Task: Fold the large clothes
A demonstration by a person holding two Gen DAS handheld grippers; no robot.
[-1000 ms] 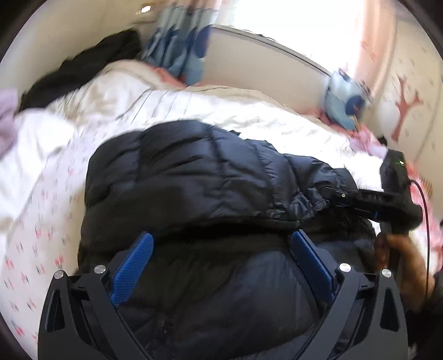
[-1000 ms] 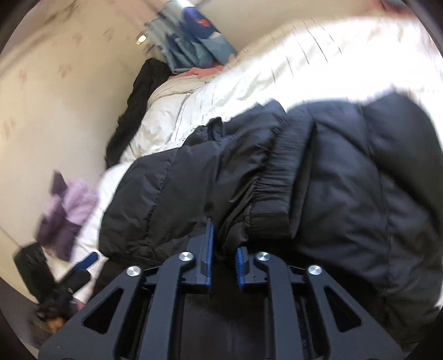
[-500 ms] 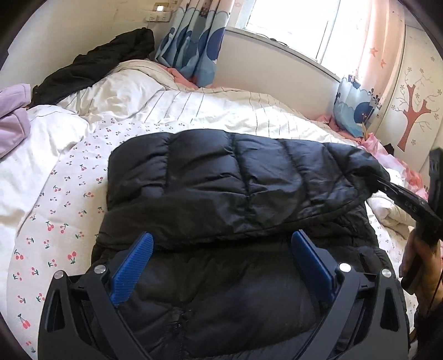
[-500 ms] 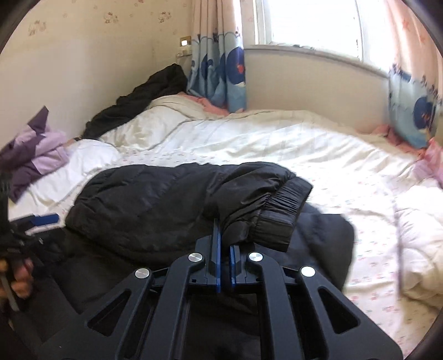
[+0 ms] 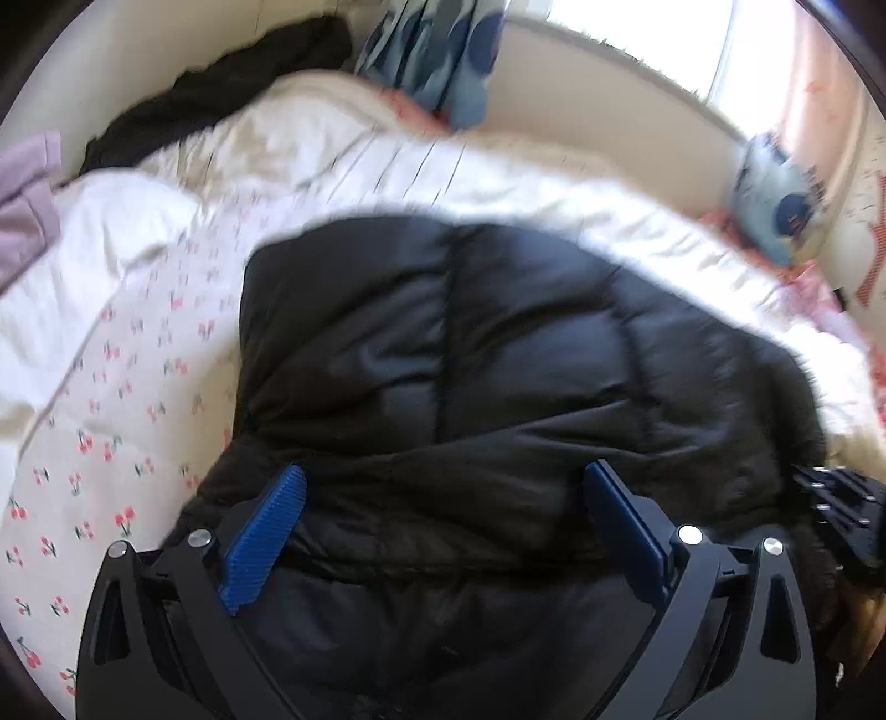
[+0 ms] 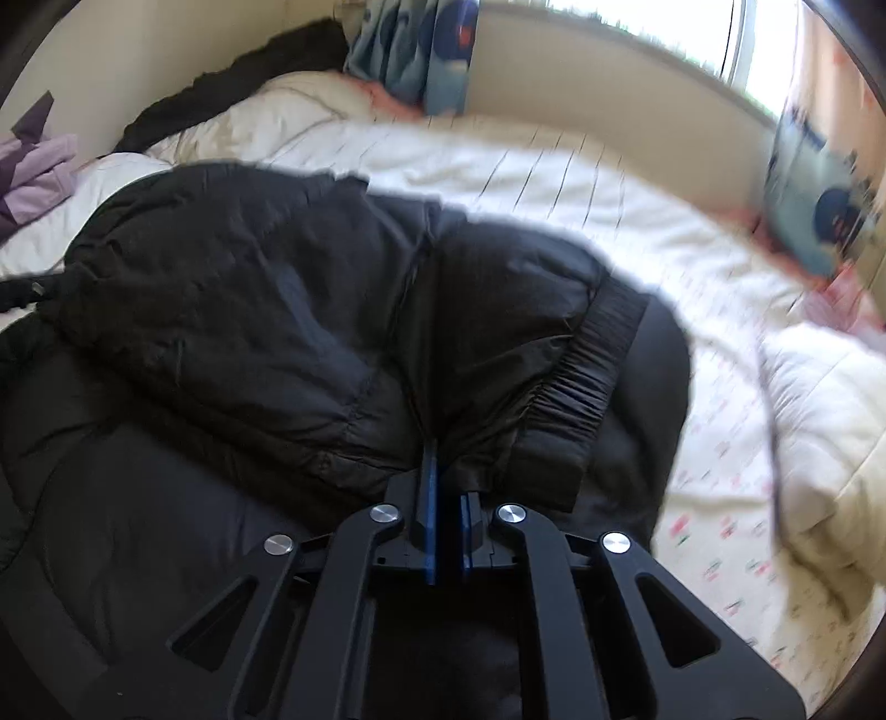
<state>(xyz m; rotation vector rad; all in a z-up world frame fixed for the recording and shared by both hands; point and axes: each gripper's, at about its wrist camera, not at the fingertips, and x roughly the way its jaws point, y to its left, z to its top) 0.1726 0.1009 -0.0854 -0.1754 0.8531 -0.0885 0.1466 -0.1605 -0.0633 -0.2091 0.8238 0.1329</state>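
Black jacket [image 5: 498, 360] lies on bed [image 5: 111, 415]. Your right gripper [image 6: 447, 487], fingers pinched on sleeve [image 6: 526, 343], has swung sleeve across jacket body. Left gripper [image 5: 443, 515] fingers wide, holding nothing. Sleeve fold nearly done; let go next.

This is a bedroom in a home. A wide bed [image 6: 554, 183] fills most of both views, covered by a white sheet printed with small red cherries [image 5: 83, 443] and a rumpled cream quilt [image 6: 819, 387] bunched toward its right edge. Behind the far edge of the bed a bright window [image 6: 692, 27] sits above a plain low wall, flanked by curtains with blue shapes [image 6: 410, 50] and a pink curtain [image 5: 819, 83]. The cream wall at right bears a red tree decal [image 5: 872, 271]. Loose clothes lie along the bed's far left edge: a dark garment [image 5: 232, 88] and a lilac one [image 6: 39, 171].
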